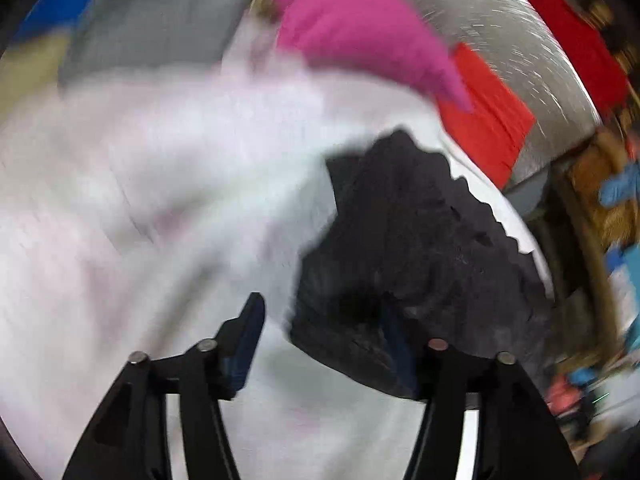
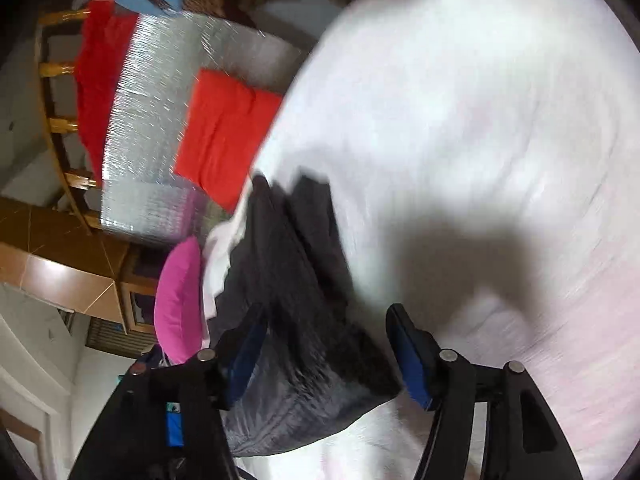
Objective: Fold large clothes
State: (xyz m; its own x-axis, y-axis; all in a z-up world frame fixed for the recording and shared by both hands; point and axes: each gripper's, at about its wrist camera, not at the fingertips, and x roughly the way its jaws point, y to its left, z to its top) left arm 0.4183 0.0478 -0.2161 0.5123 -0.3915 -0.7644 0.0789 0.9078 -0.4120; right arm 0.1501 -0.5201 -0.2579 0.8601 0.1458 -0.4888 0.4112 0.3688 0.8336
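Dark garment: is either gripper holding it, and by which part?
Neither. Left gripper and right gripper stand open around the dark garment; no pad presses it.

A white sheet (image 2: 480,120) spreads under and ahead of the jaws. Far ahead to their left stands a silver-wrapped block (image 2: 152,120), a wooden rail (image 2: 60,124) beyond it; brown floor tiles (image 2: 60,276) lie left.

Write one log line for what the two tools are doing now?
left tool: open, empty | right tool: open, over dark grey crumpled garment | white bedsheet underneath
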